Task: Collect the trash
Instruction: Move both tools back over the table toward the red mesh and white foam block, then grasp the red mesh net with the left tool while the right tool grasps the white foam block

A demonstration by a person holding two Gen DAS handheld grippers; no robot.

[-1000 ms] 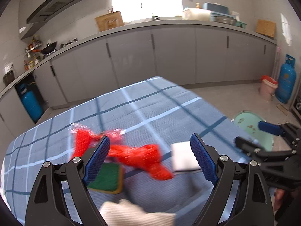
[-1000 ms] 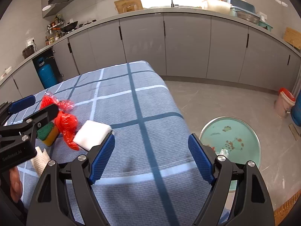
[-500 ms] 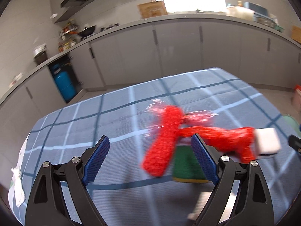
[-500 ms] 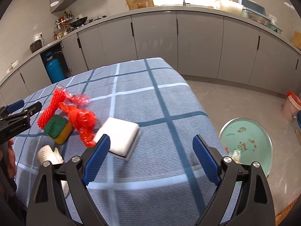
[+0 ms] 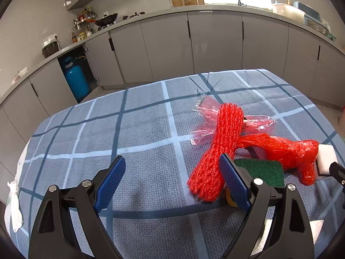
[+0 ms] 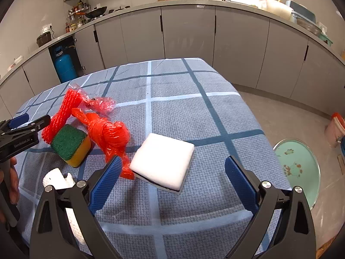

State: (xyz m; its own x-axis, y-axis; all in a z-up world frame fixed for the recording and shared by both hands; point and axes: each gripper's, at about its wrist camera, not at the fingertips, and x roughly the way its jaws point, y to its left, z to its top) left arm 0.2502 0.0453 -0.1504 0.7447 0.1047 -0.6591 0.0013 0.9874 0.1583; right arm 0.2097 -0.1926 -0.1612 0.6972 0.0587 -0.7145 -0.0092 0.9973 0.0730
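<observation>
On the blue checked tablecloth (image 5: 140, 133) lie a red mesh net (image 5: 222, 146), a crumpled red plastic bag (image 5: 289, 151), a clear pink wrapper (image 5: 207, 116), a green-and-yellow sponge (image 6: 70, 143), a white sponge pad (image 6: 163, 161) and crumpled white paper (image 6: 57, 179). My left gripper (image 5: 172, 181) is open and empty, just left of the net. My right gripper (image 6: 172, 181) is open and empty, with the white pad just ahead between its fingers.
The table edge drops off at the right. A round green basin (image 6: 299, 168) lies on the floor there, with a pink bucket (image 6: 335, 129) beyond. Grey cabinets and a blue gas cylinder (image 5: 75, 82) stand behind. A white rag (image 5: 14, 202) hangs at the table's left edge.
My left gripper has swung left, so the red net and bag now sit to its right. My right gripper has swung left and closer to the white pad. Both stay open.
</observation>
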